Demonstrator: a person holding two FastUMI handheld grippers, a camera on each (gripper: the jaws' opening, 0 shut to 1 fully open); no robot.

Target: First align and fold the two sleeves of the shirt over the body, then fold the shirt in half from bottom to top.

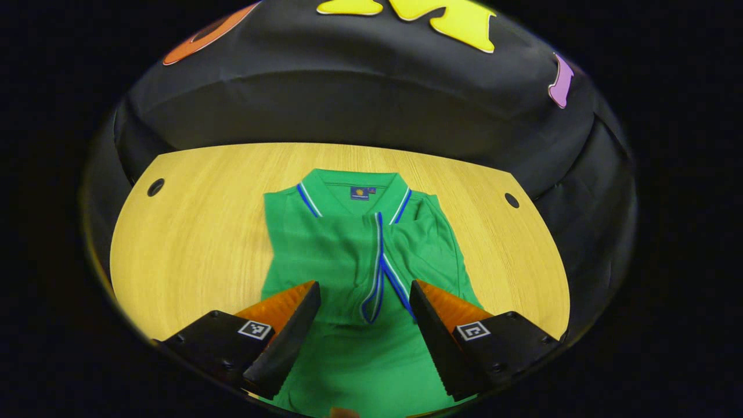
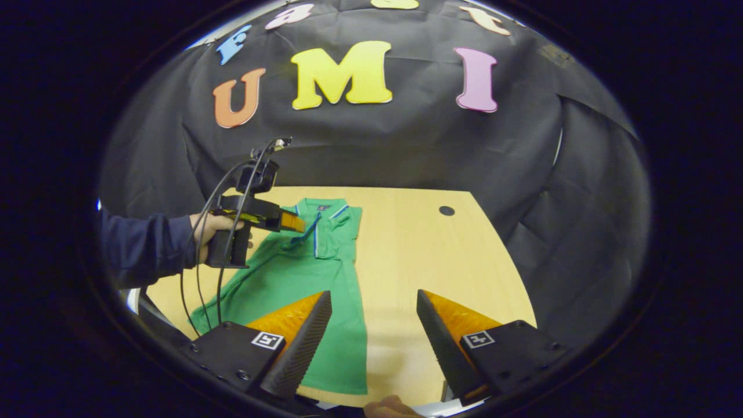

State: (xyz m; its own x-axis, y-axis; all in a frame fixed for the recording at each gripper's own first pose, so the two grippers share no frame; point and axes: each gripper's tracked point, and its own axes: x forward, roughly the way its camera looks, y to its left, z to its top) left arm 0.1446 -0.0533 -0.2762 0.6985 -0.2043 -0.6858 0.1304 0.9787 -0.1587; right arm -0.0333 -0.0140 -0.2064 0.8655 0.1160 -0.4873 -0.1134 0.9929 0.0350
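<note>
A green polo shirt [image 1: 325, 249] with blue-and-white trim lies flat on the wooden table [image 1: 191, 244], collar toward the far wall. Both sleeves are folded in over the body and meet near the middle. My left gripper [image 1: 364, 290] hovers open above the shirt's middle, with nothing between its fingers. In the right gripper view the same shirt [image 2: 290, 278] stretches toward me, and the left gripper [image 2: 273, 219] is held by a hand [image 2: 212, 226] above its chest. My right gripper [image 2: 374, 299] stands open over the table beside the shirt's right edge, near the hem.
The table [image 2: 418, 255] has a round cable hole at each far corner [image 1: 155, 187] [image 1: 511, 200] [image 2: 446, 210]. Black cloth walls close in behind and to the sides. Cables [image 2: 223, 191] hang from the left gripper. A dark sleeve [image 2: 139, 247] reaches in from the left.
</note>
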